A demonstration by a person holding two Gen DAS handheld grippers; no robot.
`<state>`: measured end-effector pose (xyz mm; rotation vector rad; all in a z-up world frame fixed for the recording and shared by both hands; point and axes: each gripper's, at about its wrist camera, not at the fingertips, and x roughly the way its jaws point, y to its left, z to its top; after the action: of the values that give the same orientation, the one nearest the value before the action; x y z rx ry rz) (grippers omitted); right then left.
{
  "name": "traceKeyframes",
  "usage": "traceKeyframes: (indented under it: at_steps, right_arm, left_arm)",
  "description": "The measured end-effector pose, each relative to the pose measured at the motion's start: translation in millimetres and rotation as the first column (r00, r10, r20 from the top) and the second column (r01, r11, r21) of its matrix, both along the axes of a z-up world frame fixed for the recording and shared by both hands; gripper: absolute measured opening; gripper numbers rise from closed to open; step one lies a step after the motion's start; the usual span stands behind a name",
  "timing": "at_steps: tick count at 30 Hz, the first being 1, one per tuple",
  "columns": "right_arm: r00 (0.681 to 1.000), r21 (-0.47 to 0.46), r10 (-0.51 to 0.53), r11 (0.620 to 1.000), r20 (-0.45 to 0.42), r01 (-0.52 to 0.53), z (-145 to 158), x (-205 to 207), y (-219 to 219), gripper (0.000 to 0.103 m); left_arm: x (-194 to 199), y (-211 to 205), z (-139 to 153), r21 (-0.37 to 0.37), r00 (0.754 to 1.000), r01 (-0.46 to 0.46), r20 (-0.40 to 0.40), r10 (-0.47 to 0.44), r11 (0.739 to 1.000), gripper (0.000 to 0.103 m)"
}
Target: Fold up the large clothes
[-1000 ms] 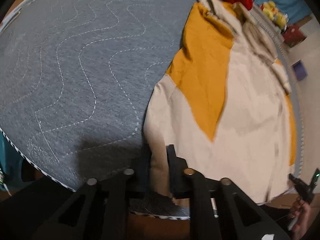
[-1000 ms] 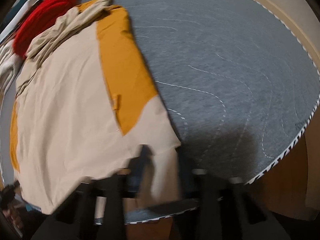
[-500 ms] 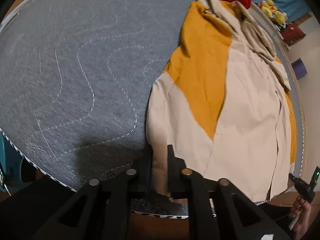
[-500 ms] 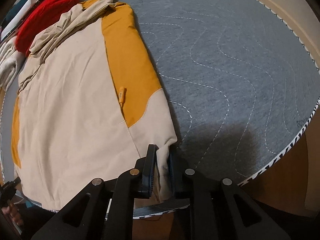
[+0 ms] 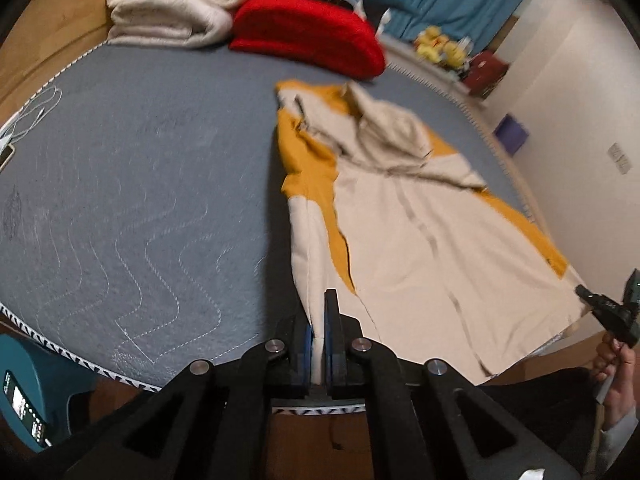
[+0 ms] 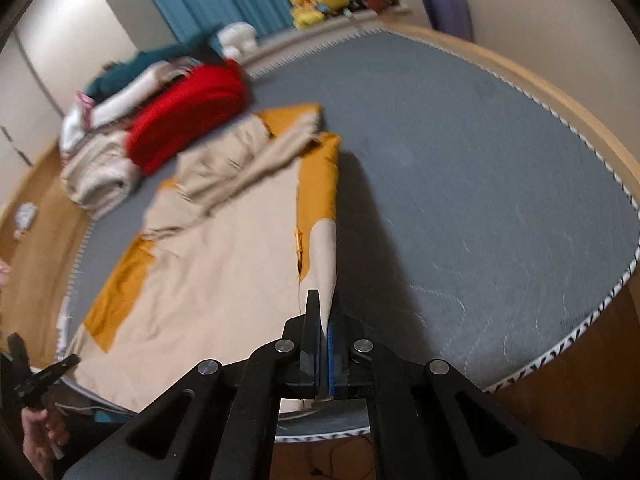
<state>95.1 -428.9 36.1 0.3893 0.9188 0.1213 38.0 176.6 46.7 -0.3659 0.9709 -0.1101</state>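
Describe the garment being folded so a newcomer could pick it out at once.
On the grey quilted mattress, look in front of the pile of folded items at its far edge. The jacket lies spread flat, alone in mixing beige with mustard-yellow panels; the red bundle and cream blanket behind are single-coloured.

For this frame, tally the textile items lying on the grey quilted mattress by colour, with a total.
Beige and mustard-yellow: 1, the hooded jacket spread flat, its near hem pinched by both grippers
Red: 1, the folded red garment at the far edge
Cream: 1, the folded cream blanket beside the red one
Total: 3
More clothes lie behind these, too blurred to count.
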Motion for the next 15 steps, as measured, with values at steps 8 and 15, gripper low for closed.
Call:
traceKeyframes:
  at_steps: [8,15]
  right_arm:
    - [0.996,0.033,0.035,0.999,0.081,-0.038,58,-49,-14,0.002]
    - [0.987,0.107,0.008,0.994,0.159,-0.025,117,-141,-51,0.002]
  left_arm:
    - [-64,15,63,-0.025,0.995,0.076,0.062,-0.075,0.997,0.003]
    - [-118,38,118,-0.090,0.996,0.059,0.070,-0.053,0.994,0.003]
